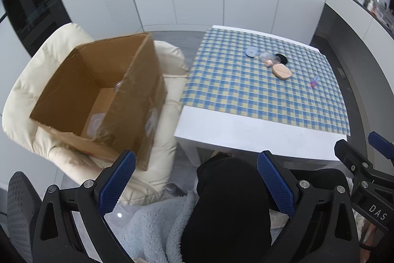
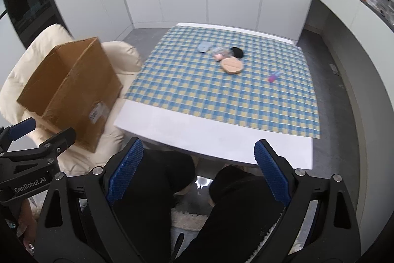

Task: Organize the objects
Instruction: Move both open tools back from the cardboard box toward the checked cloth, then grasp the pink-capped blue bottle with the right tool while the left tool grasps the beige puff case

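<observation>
Both tools stand wide with nothing between their blue ribbed pads. The left tool (image 1: 195,183) hangs over the person's dark-clad lap, just short of the near edge of the bench (image 1: 246,137), and its jaws frame a black knee and a pale fleece garment (image 1: 157,226). The right tool (image 2: 198,170) is held beside it, also short of the near edge and above the knees.

The bench is white, and a blue-and-yellow checked cloth (image 2: 221,95) covers all but a bare strip along the near edge. The things to sort lie in a small cluster toward the far edge, about midway along it: a pale blue oval case (image 2: 203,47), a clear little jar (image 2: 219,51) just beside it, a small pink piece (image 2: 217,57) touching the jar's near side, a black round puff (image 2: 237,52) and a tan round compact (image 2: 232,66) at the cluster's near side. A small pink-and-blue bottle (image 2: 273,77) lies apart, toward the right edge.

Off the left edge of the bench an open cardboard box (image 1: 98,100) sits on a cream padded chair (image 1: 170,61), tilted. Something pale and flat lies on its bottom; what it is cannot be told.
</observation>
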The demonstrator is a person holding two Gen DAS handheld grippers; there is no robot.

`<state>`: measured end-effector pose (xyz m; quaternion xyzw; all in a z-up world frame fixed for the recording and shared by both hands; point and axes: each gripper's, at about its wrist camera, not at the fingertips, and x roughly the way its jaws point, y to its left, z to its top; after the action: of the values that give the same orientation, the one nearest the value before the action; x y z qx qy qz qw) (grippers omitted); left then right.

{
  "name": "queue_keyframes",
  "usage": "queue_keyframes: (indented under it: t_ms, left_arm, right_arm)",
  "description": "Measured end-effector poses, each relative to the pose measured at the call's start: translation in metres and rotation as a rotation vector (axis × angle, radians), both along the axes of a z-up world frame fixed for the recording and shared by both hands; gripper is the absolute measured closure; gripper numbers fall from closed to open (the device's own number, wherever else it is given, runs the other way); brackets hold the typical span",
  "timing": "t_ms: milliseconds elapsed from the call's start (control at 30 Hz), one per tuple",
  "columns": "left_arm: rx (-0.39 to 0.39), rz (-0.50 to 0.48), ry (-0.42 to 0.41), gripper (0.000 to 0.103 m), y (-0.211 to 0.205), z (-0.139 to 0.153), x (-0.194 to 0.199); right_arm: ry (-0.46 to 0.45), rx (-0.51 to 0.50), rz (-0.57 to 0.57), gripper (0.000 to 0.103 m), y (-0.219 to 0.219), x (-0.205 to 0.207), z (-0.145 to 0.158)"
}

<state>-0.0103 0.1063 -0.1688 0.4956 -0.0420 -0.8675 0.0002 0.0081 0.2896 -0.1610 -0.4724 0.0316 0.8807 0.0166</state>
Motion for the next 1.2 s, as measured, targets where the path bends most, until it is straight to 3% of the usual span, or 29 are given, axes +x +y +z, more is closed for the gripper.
queue_keyframes:
  t_ms: [467,1200]
  left_arm:
    - [-0.006,-0.076,-0.014,0.004,0.034,-0.009,-0.013]
    - [-0.003,-0.095,-0.026,0.004,0.055,-0.027,-0.053]
  right_arm:
    - [-0.026,-0.015,-0.142,0.009,0.06,0.006,-0.013]
    - [-0.046,-0.018,-0.185,0.009,0.095,-0.018,-0.035]
